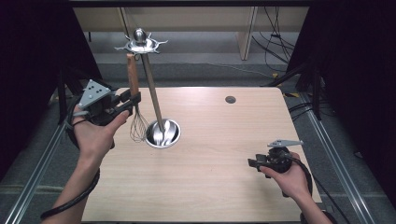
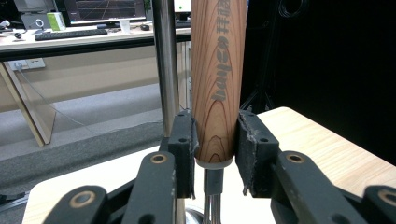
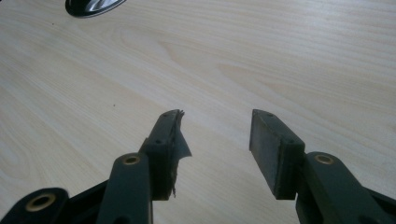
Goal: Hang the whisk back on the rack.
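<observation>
Closest to the high camera are the person's two forearms, each hand carrying a pair of tongs. Left tongs (image 2: 215, 154) are clenched on the whisk (image 1: 134, 95), pads pressing either side of the lower end of its wooden handle, which stands upright just beside the steel pole of the utensil stand (image 1: 161, 133); the handle's top sits up at the hook ring (image 1: 140, 45), the wires hanging near the round base. Right tongs (image 3: 215, 154) hover released over bare table (image 1: 210, 177), well apart from the stand. I judge the step to be hanging or unhooking the whisk, and doing it well means keeping the handle vertical, moving gently, and not knocking the pole so the stand tips.
</observation>
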